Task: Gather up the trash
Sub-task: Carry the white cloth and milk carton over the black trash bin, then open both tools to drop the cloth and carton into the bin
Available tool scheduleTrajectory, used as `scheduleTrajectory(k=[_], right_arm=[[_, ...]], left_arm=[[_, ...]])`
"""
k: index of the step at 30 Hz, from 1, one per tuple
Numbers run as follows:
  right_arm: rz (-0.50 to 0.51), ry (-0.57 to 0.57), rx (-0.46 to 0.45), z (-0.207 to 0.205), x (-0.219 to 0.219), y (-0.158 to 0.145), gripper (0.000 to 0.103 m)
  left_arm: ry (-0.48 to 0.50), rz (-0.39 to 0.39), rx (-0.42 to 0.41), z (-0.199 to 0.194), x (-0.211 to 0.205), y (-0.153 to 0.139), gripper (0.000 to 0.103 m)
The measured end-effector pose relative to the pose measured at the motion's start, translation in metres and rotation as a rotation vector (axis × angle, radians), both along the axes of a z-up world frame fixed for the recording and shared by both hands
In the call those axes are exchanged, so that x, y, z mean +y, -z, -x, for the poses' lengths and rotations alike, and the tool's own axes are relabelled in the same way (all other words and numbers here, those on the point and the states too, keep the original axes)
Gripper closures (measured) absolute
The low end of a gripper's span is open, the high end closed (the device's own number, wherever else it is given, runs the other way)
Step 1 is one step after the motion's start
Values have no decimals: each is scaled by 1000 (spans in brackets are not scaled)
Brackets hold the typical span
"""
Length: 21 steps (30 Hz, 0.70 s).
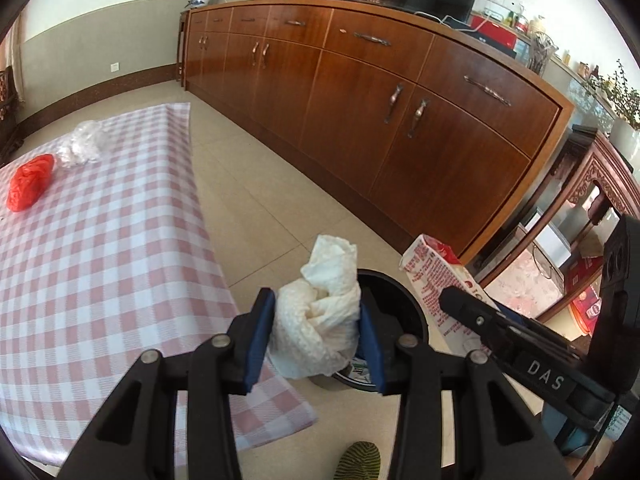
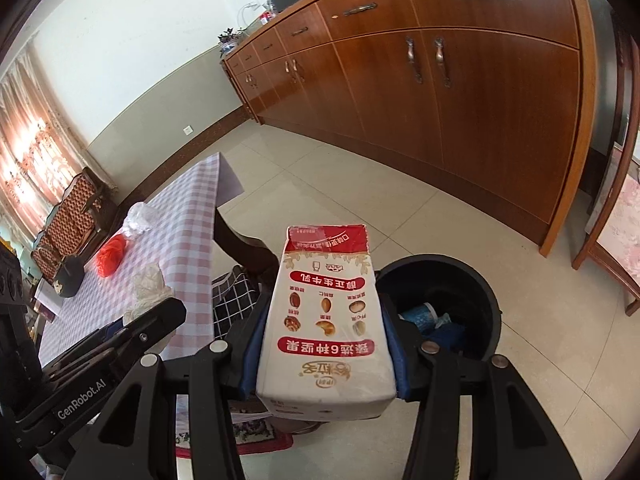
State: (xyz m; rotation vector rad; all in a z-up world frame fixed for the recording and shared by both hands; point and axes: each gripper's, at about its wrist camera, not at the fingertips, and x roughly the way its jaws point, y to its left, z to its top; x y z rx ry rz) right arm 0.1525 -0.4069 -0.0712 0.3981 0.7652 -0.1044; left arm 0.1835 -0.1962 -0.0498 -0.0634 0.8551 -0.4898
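Left hand-held gripper (image 1: 316,334) pinches a soft, light crumpled paper wad (image 1: 320,312) at its middle, just above the black trash bin (image 1: 404,300). Right hand-held gripper (image 2: 326,344) clamps a stiff, probably light milk carton (image 2: 326,320) by its sides, beside the bin.

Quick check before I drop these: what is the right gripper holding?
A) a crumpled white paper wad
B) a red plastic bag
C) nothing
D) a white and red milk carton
D: in the right wrist view the right gripper has its blue pads pressed on both sides of the milk carton, beside the black bin.
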Motion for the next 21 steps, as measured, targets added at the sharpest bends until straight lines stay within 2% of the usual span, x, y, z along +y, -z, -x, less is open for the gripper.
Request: scheduleTrajectory(k=[9, 15, 18, 19, 20, 21], right_arm=[[-49, 92, 121, -14, -75, 43, 50], [-41, 102, 228, -45, -101, 80, 50], [-71, 104, 275, -59, -113, 100, 49], [-69, 109, 290, -64, -117, 105, 46], [-76, 116, 313, -69, -121, 111, 33], [-76, 129, 322, -71, -125, 114, 29]], left_arm=[[64, -33, 70, -14, -60, 34, 60], [68, -50, 162, -29, -90, 72, 60], [74, -65, 180, -34, -102, 85, 60], [75, -73, 184, -36, -105, 88, 60], [76, -76, 191, -38, -109, 92, 59], [80, -82, 199, -40, -113, 97, 59]])
